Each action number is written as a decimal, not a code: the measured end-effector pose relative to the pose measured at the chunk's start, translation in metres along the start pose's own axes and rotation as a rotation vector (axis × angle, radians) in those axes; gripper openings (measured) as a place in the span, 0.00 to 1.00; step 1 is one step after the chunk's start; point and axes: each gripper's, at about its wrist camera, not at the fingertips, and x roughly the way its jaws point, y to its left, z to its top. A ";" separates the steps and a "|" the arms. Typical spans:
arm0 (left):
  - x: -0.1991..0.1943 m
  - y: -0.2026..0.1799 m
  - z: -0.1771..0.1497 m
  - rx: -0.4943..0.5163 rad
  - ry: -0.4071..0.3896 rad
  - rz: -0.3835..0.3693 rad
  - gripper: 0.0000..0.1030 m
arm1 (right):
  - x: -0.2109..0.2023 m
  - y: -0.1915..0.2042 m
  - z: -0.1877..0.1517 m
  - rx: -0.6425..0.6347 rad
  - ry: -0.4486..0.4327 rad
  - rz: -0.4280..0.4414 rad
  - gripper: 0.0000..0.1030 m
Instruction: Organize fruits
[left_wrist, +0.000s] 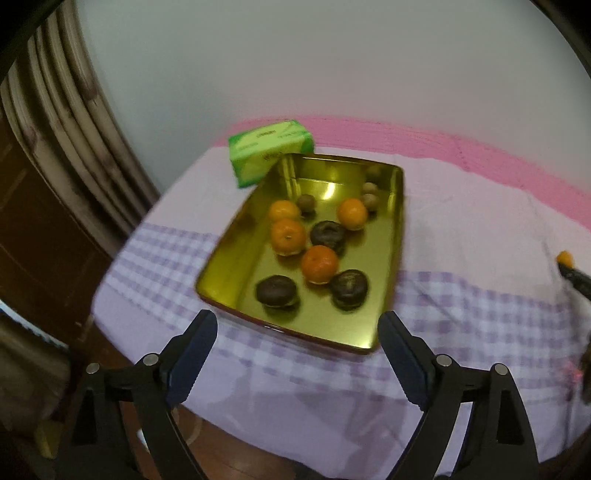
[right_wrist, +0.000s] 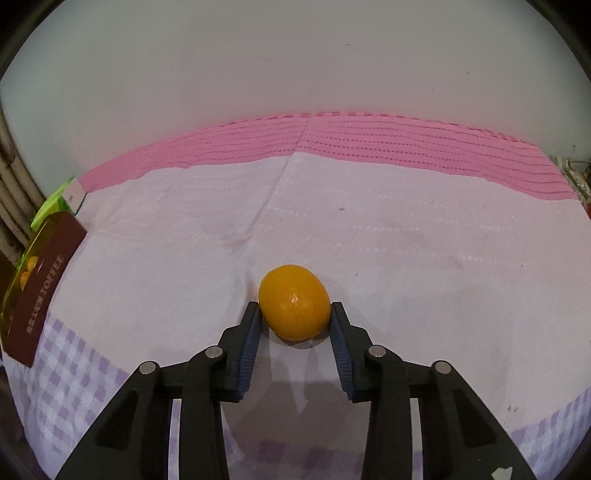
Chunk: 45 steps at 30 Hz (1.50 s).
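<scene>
A pale wall stands behind a table covered with a lilac cloth (right_wrist: 388, 236), which has a pink band at its far edge and purple checks nearer to the cameras.

In the right wrist view, an orange fruit (right_wrist: 294, 302) lies on the cloth in the lower middle of the frame. The right gripper (right_wrist: 295, 317) has its two blue pads against the left and right sides of this fruit, so it is clamped on it. At the left edge of the same view the dark red side of a tin shows.

In the left wrist view, the golden tin (left_wrist: 384, 295) sits in the middle of the frame. Inside it are four orange fruits (left_wrist: 320, 264), three dark round fruits (left_wrist: 277, 291) and some small brown ones (left_wrist: 370, 201) toward the upper right corner. A green packet (left_wrist: 266, 149) touches the tin at the upper left. The left gripper (left_wrist: 297, 334) is at the bottom of the frame, its jaws wide apart with nothing between them.
</scene>
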 end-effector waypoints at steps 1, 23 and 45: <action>0.000 0.002 0.000 0.001 -0.010 0.005 0.86 | -0.002 0.003 -0.002 -0.003 -0.001 0.003 0.33; 0.022 0.023 -0.002 -0.010 0.024 0.052 0.87 | -0.054 0.148 0.008 -0.198 -0.062 0.254 0.20; 0.029 0.019 -0.004 -0.012 0.071 -0.004 0.87 | 0.027 0.175 0.059 -0.224 -0.053 0.194 0.56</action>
